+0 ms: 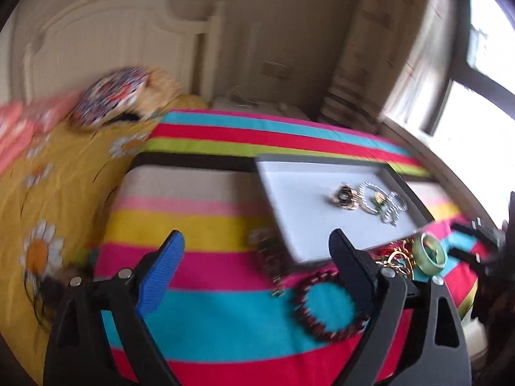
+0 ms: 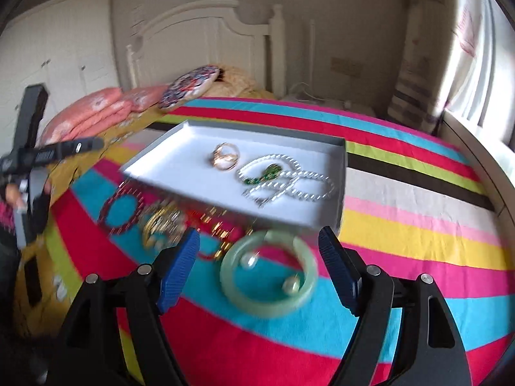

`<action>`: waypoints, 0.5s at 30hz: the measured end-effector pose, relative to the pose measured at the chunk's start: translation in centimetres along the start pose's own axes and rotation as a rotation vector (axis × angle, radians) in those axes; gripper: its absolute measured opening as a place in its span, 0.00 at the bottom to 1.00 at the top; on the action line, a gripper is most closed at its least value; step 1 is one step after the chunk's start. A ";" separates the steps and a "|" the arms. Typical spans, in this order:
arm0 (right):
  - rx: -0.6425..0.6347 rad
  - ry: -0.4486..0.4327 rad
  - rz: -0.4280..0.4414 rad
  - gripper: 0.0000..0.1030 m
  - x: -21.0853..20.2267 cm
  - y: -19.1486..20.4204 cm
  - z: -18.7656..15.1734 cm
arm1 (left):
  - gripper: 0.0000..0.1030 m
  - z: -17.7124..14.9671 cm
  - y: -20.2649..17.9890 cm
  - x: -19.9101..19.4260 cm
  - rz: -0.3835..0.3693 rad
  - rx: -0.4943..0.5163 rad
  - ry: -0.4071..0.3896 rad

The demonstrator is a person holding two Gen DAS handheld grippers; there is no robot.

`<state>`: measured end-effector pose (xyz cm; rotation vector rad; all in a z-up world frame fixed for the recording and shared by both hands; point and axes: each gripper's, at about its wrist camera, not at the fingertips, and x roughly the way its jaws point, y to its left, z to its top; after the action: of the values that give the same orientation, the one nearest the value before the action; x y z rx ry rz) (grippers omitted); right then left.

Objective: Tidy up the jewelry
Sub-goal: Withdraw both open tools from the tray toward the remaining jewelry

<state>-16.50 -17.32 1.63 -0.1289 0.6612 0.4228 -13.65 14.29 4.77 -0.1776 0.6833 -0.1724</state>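
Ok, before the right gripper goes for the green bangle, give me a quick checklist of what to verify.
1. Right gripper open: ok, fingers apart with nothing pressed.
2. Green bangle lined up: ok, it lies on the striped blanket between the fingers.
3. Bangle free of other pieces: not ok, two pearl earrings sit inside its ring.
4. Space in the tray: ok, bare floor left of the gold rings and pearl necklace.
5. Left gripper out of the way: ok, open, over the red bead bracelet.
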 end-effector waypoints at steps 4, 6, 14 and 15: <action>-0.035 0.048 0.038 0.64 -0.2 0.7 -1.6 | 0.87 -1.7 2.6 -0.5 0.050 -0.053 0.048; -0.020 0.061 0.028 0.64 0.2 0.6 -1.8 | 0.86 -2.6 1.9 -0.3 0.046 -0.025 0.075; 0.042 0.064 0.005 0.64 0.6 0.1 -1.6 | 0.81 -3.0 -3.3 4.4 0.087 0.218 0.187; 0.045 0.063 0.002 0.64 0.6 0.0 -1.6 | 0.81 -2.7 -3.1 4.8 0.078 0.201 0.195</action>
<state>-17.03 -17.51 0.00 -0.0993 0.7325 0.4072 -12.02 9.95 0.48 0.0594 0.8609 -0.1843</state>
